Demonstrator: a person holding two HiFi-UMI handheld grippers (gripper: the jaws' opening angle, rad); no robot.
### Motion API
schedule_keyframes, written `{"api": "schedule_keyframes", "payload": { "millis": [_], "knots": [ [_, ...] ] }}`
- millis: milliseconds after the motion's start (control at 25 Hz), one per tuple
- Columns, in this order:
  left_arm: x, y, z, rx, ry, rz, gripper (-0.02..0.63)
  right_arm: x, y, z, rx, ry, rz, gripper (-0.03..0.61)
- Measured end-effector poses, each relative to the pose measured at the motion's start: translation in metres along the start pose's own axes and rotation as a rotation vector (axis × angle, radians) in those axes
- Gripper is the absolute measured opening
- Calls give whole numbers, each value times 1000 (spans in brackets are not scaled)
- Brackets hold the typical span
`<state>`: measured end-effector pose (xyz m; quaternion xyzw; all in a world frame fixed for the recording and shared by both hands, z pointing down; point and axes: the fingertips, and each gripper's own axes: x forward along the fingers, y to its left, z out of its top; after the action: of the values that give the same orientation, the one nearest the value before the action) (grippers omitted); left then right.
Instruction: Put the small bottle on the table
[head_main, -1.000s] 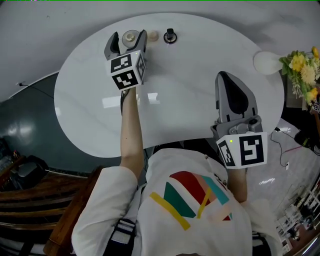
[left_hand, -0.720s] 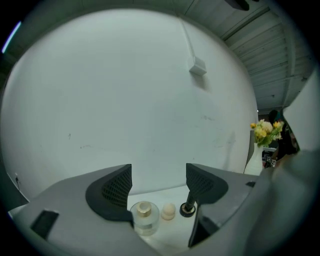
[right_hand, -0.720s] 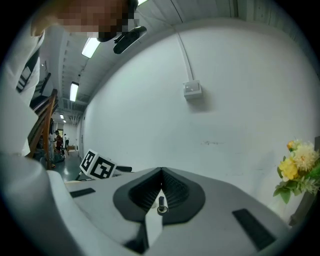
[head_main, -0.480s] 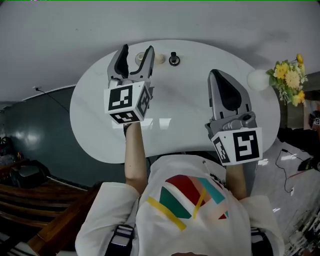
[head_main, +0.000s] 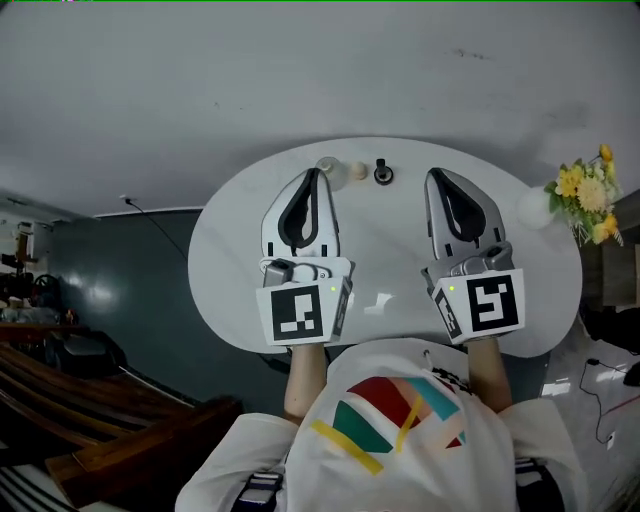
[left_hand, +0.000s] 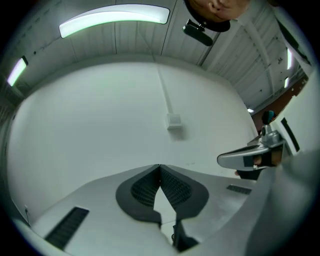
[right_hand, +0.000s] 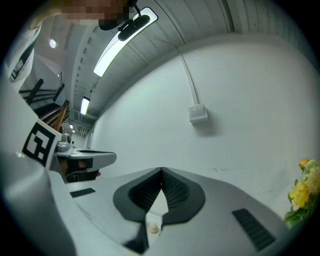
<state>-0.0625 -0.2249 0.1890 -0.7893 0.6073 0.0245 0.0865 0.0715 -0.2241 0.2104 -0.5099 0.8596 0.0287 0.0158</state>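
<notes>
grippers: I counted two, left gripper (head_main: 312, 173) and right gripper (head_main: 438, 176)
little bits: three, small bottle (head_main: 327, 166), cream lump (head_main: 357, 172), dark knob (head_main: 383, 173)
flower bunches (head_main: 585, 195): one

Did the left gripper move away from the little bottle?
Yes. The left gripper has pulled back toward the person and is shut and empty. The small bottle stands free at the table's far edge.

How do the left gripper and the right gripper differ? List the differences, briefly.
In the head view the left gripper ends by the small bottle; the right gripper points at bare table. Their marker cubes bear different patterns. The right gripper is nearer the yellow flowers than the left gripper. Both are shut and empty.
</notes>
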Motion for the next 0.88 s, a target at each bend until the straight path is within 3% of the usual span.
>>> {"api": "schedule_keyframes", "payload": {
  "millis": [320,880],
  "knots": [
    [-35,-5,-1,38,9,63,18,-4,19,-4,-41,-16,69,11],
    [-47,-19,12,129,25,63,18,-27,21,-4,11,-60,100,11]
  ]
}}
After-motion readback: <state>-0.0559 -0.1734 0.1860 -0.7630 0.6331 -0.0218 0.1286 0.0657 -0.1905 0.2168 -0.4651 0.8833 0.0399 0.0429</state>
